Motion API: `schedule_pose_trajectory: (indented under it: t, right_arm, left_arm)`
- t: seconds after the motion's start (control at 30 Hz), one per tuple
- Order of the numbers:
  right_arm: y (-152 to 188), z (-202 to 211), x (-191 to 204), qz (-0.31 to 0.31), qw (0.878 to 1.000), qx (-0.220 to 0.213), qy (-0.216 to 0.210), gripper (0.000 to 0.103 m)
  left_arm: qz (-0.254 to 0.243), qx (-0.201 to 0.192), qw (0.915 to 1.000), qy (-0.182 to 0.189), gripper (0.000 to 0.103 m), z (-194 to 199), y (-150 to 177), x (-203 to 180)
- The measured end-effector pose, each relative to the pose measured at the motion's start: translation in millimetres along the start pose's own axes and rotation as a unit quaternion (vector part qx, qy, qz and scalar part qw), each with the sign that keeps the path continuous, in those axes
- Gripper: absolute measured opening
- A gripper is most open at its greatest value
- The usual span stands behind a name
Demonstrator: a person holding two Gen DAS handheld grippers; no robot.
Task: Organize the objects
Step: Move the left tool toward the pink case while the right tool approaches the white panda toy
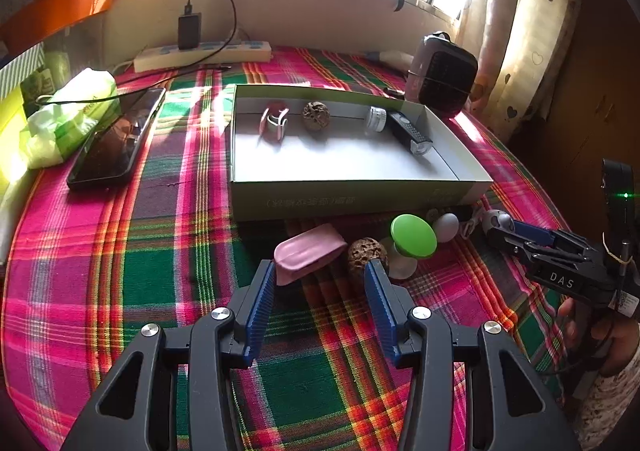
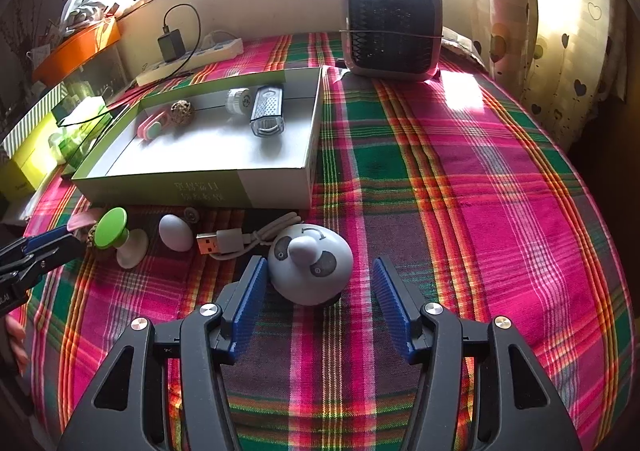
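Note:
My left gripper stands open over the plaid cloth. A pink pouch lies at its left fingertip and a brown walnut at its right one; neither is pressed. My right gripper is open around a grey panda-faced dome, with the left pad close to it and the right pad apart. A green-topped mushroom toy, a white egg and a USB cable lie in front of the grey box. Inside are a pink-white piece, another walnut, a white cap and a black light.
A dark phone and a green tissue pack lie left of the box. A power strip with a charger runs along the back wall. A small fan stands at the back right near the curtain. The table drops off at the right.

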State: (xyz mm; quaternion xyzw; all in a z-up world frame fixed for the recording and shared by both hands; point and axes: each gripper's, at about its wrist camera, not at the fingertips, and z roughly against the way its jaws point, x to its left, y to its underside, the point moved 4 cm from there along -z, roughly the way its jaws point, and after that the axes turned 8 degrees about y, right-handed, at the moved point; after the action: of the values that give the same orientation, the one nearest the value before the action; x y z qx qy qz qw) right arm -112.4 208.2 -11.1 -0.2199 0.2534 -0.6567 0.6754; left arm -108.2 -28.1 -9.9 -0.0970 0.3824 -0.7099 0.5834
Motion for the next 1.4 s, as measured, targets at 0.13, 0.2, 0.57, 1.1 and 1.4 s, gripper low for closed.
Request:
schedule_pose_trajectory:
  t: [0.13, 0.2, 0.57, 1.1, 1.4]
  right_arm:
    - [-1, -2, 4, 0.019, 1.000, 0.002, 0.003, 0.058]
    - [-1, -3, 5, 0.024, 1.000, 0.002, 0.003, 0.059]
    - [-4, -6, 4, 0.029, 1.000, 0.004, 0.009, 0.059]
    - [-5, -7, 4, 0.032, 0.999, 0.004, 0.010, 0.059]
    - [-6, -7, 3, 0.033, 0.999, 0.004, 0.009, 0.059]
  left_arm:
    - [-0.015, -0.002, 0.9998, -0.015, 0.044, -1, -6, 3]
    - [-0.024, 0.002, 0.9996, -0.016, 0.044, -4, -8, 2]
    - [-0.053, 0.023, 0.9979, -0.029, 0.044, -20, -17, 2]
    - [-0.044, 0.041, 0.9973, -0.041, 0.044, -34, -17, 7]
    - [-0.030, 0.038, 0.9969, -0.062, 0.044, -35, -19, 7]
